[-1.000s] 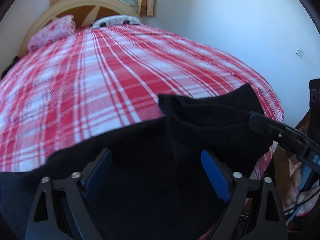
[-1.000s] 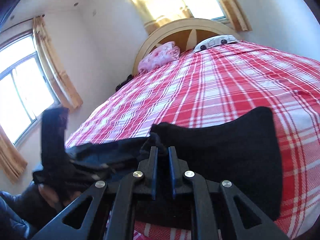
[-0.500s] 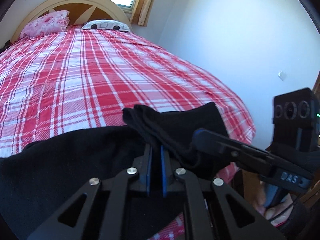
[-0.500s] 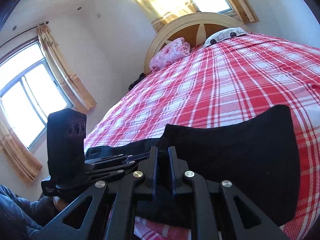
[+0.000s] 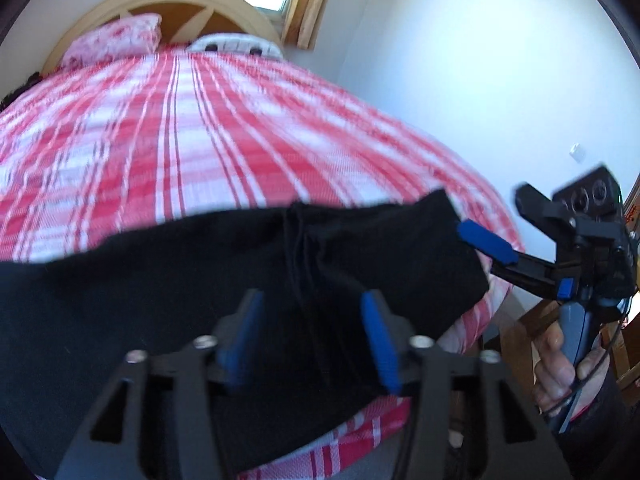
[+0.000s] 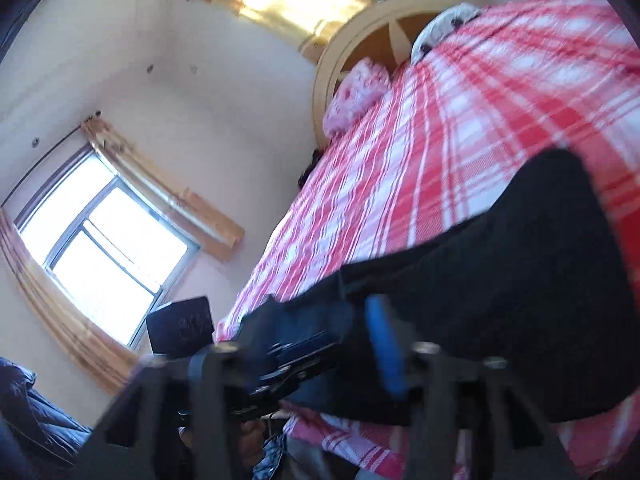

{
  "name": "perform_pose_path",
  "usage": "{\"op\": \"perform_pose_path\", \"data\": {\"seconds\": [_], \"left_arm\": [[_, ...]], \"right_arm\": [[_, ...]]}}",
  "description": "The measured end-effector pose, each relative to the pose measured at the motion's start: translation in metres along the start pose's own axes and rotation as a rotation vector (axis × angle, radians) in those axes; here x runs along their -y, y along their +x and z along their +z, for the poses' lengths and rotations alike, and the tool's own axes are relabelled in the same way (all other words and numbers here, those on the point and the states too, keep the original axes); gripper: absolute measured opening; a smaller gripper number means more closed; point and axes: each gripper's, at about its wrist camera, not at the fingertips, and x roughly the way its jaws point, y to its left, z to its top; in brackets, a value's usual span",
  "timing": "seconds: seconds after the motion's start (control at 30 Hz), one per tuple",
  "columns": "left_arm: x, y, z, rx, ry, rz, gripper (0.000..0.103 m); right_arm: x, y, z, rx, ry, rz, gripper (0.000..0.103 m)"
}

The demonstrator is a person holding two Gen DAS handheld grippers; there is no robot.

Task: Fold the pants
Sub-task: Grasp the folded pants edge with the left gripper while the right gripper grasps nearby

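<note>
The pants run out of the left wrist view at its left and lower edges; their full extent cannot be told. The right wrist view is motion-blurred: the right gripper shows one blue pad clearly, its other finger smeared. The bedspread pattern is blurred. The hand is partly hidden behind the handle.

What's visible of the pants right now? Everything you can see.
The pants are plain black, soft matte cloth, lying flat on the red plaid bed at its near edge. A vertical ridge of bunched folds runs down the middle where layers overlap. The right end forms a squared corner near the bed's corner. The left gripper hangs over the ridge, jaws opening, pads clear of the cloth. The right gripper, jaws opening too, sits at the right corner, not clamping it. The left end runs out of frame.
</note>
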Motion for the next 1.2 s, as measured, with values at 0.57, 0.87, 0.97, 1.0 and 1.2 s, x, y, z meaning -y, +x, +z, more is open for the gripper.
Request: {"op": "perform_pose_path", "data": {"seconds": [0.57, 0.87, 0.97, 1.0, 1.2], "left_arm": [[0.015, 0.057, 0.019, -0.073, 0.050, -0.015, 0.015], [-0.013, 0.012, 0.031, -0.022, -0.081, -0.094, 0.012], [-0.034, 0.001, 0.029, -0.051, -0.111, -0.051, 0.012], [-0.042, -0.002, 0.026, -0.066, -0.112, -0.016, 0.012], [-0.061, 0.017, 0.013, -0.148, -0.097, 0.091, 0.017]], "right_arm": [[0.029, -0.053, 0.018, 0.167, -0.074, -0.383, 0.067], [0.036, -0.056, 0.011, 0.167, -0.070, -0.439, 0.067], [0.025, -0.045, 0.010, 0.153, -0.112, -0.436, 0.067], [0.022, -0.040, 0.010, 0.144, -0.124, -0.431, 0.067], [0.016, -0.009, 0.004, 0.095, -0.153, -0.428, 0.067]]}}
